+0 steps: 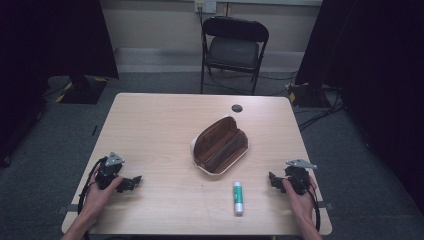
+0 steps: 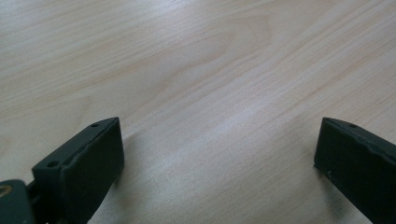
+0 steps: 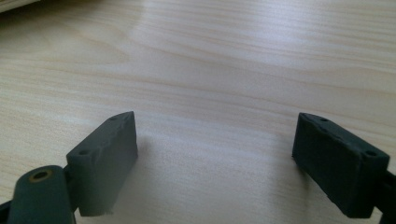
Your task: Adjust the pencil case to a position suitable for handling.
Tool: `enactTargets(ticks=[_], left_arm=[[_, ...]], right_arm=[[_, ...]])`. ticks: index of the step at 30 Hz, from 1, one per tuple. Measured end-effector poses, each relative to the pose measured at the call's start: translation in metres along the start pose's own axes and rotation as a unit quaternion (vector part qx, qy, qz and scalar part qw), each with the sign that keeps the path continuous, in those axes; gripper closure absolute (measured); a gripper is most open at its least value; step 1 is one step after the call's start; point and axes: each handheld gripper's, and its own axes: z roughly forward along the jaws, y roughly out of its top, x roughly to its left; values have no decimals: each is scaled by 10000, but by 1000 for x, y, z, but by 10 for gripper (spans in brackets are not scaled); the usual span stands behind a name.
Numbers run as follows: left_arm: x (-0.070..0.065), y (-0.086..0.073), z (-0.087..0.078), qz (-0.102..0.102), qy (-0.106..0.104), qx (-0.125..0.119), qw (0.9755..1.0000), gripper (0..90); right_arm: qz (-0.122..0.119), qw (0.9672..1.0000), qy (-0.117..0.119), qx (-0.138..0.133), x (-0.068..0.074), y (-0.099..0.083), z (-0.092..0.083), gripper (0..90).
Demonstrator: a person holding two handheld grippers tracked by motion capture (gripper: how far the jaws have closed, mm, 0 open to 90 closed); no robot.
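Observation:
An open brown case with a white rim lies near the middle of the wooden table. A white and green tube lies in front of it, near the table's front edge. My left gripper rests on the table at the front left, held by a hand, jaws wide apart over bare wood. At the front right my right gripper sits low on the table, also open with nothing between its fingers.
A small dark round disc lies near the table's far edge. A black folding chair stands behind the table. Dark curtains and stands flank the floor on both sides, with cables at the right.

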Motion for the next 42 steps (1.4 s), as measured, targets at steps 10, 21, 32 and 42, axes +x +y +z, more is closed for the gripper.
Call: enactTargets(ticks=[10, 21, 32, 42], left_arm=[[-1, 2, -5, -72, 44, -20, 10000, 180], [-13, 9, -16, 66, -218, -272, 9994, 172], [-33, 29, -21, 204, -577, -551, 9966, 250], [-61, 53, -22, 517, -1046, -769, 9902, 356]], right_arm=[[-81, 9999, 80, -8, 3, -1, -1, 135], [-210, 9995, 225, 17, 8, -4, -5, 138], [-259, 9993, 262, -19, 8, -4, -5, 137], [-266, 9993, 272, -18, 8, -4, -4, 135]])
